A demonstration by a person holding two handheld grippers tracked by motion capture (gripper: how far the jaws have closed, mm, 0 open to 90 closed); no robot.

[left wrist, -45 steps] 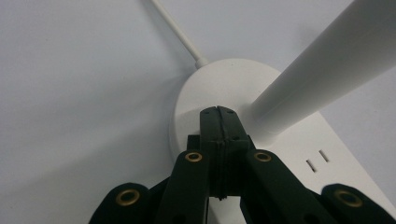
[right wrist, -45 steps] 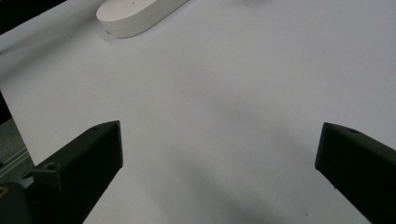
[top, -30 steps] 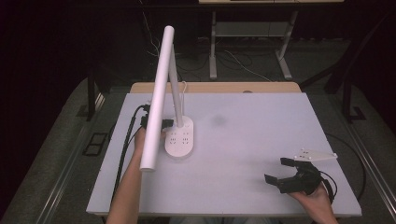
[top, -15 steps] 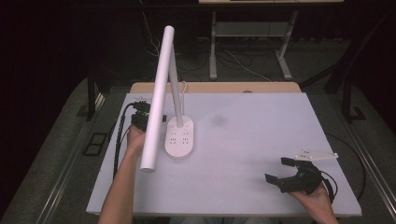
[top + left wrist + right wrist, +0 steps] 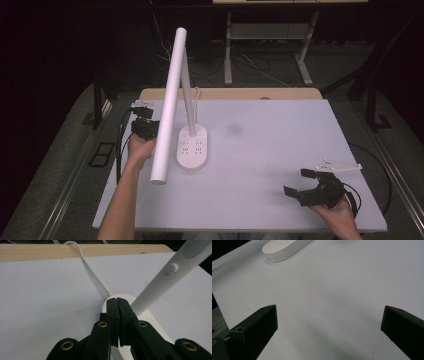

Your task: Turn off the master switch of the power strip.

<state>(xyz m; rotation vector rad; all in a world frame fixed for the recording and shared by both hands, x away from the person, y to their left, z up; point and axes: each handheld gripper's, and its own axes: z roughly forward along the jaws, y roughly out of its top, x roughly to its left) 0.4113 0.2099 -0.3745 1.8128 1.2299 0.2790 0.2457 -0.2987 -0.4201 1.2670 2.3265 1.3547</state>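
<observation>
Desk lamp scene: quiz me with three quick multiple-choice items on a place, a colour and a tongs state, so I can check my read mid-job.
1. Where does the white plastic desk lamp's oval base sit on the pale grey table?
A. left half
B. right edge
C. front right corner

2. What colour is the lamp's cord?
A. black
B. white
C. red

3. How are the right tongs?
A. shut on the lamp
B. shut on nothing
C. open

Answers:
1 A, the high view shows the base left of centre, beside the left tongs.
2 B, the left gripper view shows a white cord running to the base.
3 C, the right gripper view shows the jaws wide apart over bare table.
</observation>
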